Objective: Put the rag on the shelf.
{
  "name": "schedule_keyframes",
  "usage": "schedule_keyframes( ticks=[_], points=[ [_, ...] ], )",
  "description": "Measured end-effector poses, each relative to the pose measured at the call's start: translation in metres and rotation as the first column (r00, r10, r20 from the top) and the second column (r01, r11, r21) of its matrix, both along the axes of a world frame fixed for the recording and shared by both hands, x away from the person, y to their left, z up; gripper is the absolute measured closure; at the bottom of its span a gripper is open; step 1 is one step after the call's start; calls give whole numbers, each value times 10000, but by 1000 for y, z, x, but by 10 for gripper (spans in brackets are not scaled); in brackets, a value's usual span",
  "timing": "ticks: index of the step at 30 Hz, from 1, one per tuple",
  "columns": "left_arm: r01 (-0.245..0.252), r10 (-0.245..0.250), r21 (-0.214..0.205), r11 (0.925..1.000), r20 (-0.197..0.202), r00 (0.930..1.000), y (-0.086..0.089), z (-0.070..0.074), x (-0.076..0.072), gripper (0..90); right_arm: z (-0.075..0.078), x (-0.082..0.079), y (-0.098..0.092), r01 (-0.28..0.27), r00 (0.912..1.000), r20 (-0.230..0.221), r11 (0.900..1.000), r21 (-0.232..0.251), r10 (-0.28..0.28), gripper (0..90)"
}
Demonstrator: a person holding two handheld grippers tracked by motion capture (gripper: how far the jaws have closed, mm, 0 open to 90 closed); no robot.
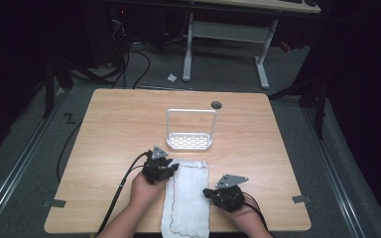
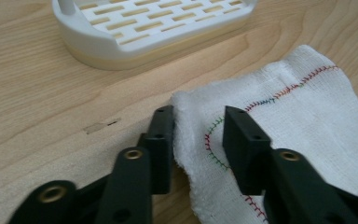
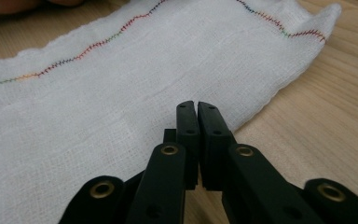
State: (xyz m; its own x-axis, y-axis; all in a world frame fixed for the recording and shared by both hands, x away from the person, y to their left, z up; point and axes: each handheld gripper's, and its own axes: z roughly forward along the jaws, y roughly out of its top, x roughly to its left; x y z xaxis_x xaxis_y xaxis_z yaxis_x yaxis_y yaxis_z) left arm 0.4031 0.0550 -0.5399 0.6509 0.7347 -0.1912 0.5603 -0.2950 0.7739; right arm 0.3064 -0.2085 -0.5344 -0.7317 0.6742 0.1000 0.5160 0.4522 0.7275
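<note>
Black left claw (image 2: 198, 123), jaws spread astride the near-left corner of the long white gauze cloth with coloured stitching (image 2: 303, 107), is nearer than the right claw (image 3: 196, 108), almost pressed together beside its edge.

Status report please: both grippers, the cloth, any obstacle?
Left gripper open over cloth corner. Right gripper shut at cloth edge. White rack beyond, not blocking.

I count on the table (image 1: 109, 124): one cloth (image 1: 188, 196), one white rack (image 1: 189, 140), one dark round spot (image 1: 216, 104) by the far edge, two tape tabs at the near corners, and my two grippers.
</note>
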Motion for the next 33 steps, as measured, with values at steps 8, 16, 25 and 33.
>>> schedule_keyframes(
  ticks=[8,16,25,33],
  points=[
    [40,-40,6,10000,-59,10000,0,0,-2,813,10,20,3,1213,9919,274,9896,775,-1237,629],
    [49,-49,28,10000,-47,10000,0,0,-2,806,7,63,7,2753,9591,573,9607,368,-2771,610],
    [40,-50,386,9992,265,9996,-3,0,-5,799,-4,69,6,2703,9626,5,9602,708,-2711,619],
    [73,-73,96,9999,-13,10000,0,0,-2,799,-5,68,9,2526,9675,-354,9634,902,-2504,807]
  ],
)
